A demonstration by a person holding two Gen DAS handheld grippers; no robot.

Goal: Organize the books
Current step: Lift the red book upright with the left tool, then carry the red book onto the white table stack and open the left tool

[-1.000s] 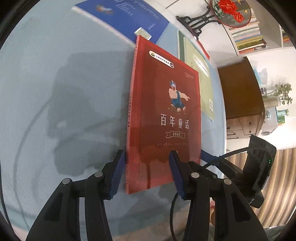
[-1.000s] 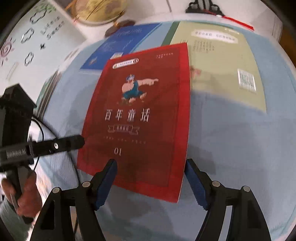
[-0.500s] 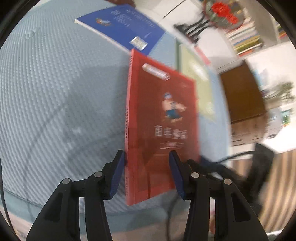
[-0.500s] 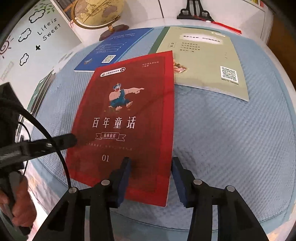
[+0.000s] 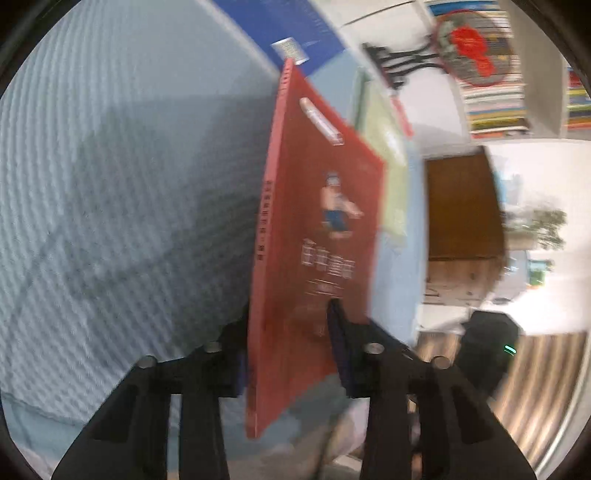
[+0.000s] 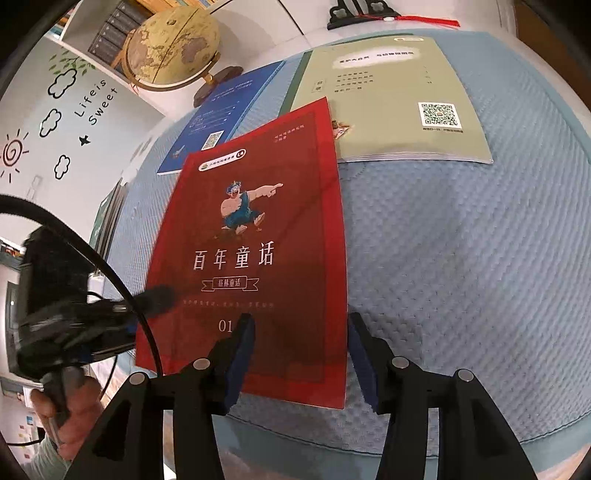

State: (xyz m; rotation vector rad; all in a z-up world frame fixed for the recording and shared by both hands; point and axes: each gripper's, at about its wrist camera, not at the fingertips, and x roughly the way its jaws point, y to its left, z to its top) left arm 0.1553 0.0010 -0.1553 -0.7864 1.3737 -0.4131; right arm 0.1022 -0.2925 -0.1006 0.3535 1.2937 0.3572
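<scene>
A red book (image 6: 255, 251) with a cartoon man on its cover is lifted off the blue cloth. My left gripper (image 5: 288, 354) is shut on its spine edge; in the left wrist view the red book (image 5: 317, 243) stands tilted between the fingers. In the right wrist view the left gripper (image 6: 147, 299) grips the book's left edge. My right gripper (image 6: 301, 354) stands open at the book's near right corner, its jaws apart. A green book (image 6: 391, 103) and a blue book (image 6: 225, 114) lie flat behind.
A blue textured cloth (image 6: 461, 277) covers the table. A globe (image 6: 173, 48) stands at the back left, a black stand (image 6: 354, 14) at the back. A brown cabinet (image 5: 461, 206) and shelves of books (image 5: 491, 99) lie past the table.
The left gripper has closed on the red book's spine and tilted it up off the cloth. The right gripper, shut narrower half a second ago, has opened wider again.
</scene>
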